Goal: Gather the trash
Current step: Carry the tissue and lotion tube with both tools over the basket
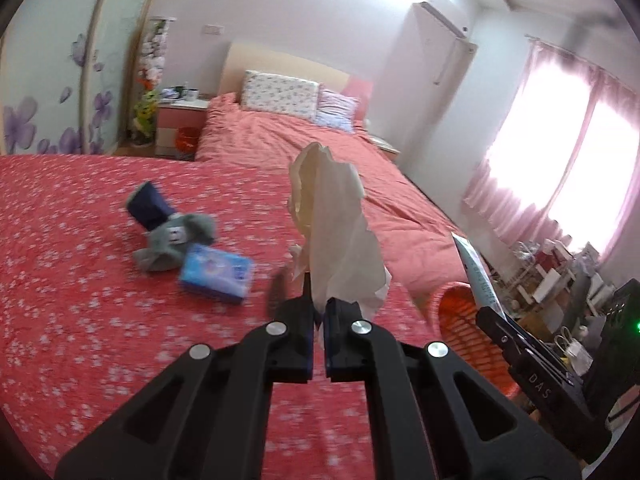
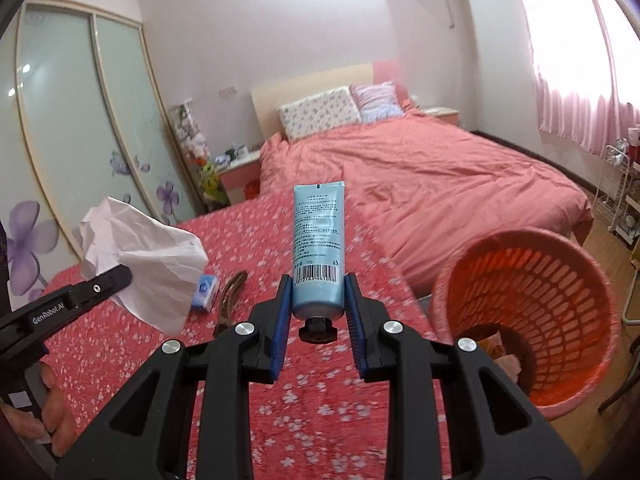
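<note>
Left gripper [image 1: 319, 314] is clamped tight on a crumpled white tissue [image 1: 336, 224], which stands up from the jaws, lifted clear of the red flowered cloth [image 1: 80, 280] on the counter. From the right wrist view the same tissue [image 2: 148, 256] hangs off that gripper's black finger, and the side of it reads "GenRobot.AI"; a hand [image 2: 52, 400] shows beneath it at the frame's left edge.

Right gripper [image 2: 318, 308] is grasping a pale blue tube [image 2: 319, 248] near its black cap, the tube upright with the crimped end on top. There's a barcode low on the tube and small print above it, too fine to read. In the left wrist view the right gripper's arm carries the letters "DAS".

The orange mesh basket [image 2: 560, 280] sits just right of the counter, some scraps at its bottom. Left on the cloth: a blue tissue packet [image 1: 218, 274], a grey plush toy [image 1: 172, 240], and a thin brown item [image 2: 230, 300] I cannot identify.
</note>
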A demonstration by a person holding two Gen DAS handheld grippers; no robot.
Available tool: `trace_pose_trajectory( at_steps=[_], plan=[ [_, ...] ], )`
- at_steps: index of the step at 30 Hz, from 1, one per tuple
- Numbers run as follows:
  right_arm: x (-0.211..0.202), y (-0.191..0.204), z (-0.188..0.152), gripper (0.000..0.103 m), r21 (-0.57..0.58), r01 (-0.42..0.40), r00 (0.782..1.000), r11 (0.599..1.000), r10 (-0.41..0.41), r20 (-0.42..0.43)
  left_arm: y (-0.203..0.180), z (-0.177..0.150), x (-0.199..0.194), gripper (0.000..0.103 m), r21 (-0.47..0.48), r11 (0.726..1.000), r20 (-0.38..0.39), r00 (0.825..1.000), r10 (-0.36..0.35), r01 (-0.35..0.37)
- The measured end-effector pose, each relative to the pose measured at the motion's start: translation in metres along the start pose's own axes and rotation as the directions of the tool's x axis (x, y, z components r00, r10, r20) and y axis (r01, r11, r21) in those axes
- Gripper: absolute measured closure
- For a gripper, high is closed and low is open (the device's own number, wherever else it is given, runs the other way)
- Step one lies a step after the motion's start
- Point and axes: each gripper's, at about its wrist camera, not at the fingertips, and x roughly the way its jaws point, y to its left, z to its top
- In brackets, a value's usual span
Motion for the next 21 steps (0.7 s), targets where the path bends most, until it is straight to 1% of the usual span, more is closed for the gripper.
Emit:
trace_pose_trajectory(
  at_steps=[5, 13, 16, 21],
  plan=[
    [-0.021, -0.024, 0.005, 0.077, 0.031, 0.049, 0.997, 0.998, -0.051, 0.066, -0.041, 0.0, 0.009, 0.099, 0.045, 0.996, -0.011, 0.997, -0.071, 0.071],
    [-0.049, -0.075, 0.014, 0.077, 0.1, 0.132, 0.977, 0.986, -0.147, 0.155, -0.099, -0.006, 0.036, 0.099, 0.091, 0.983, -0.059, 0.986, -0.157, 0.162],
    [-0.053, -0.091, 0.013, 0.077, 0.125, 0.159, 0.969, 0.979, -0.179, 0.168, -0.121, -0.011, 0.046, 0.099, 0.108, 0.974, -0.085, 0.978, -0.192, 0.201],
    [-0.051, -0.12, 0.008, 0.076, 0.18, 0.193, 0.961, 0.965, -0.222, 0.162, -0.157, -0.021, 0.066, 0.098, 0.141, 0.956, -0.132, 0.962, -0.241, 0.259]
  ],
)
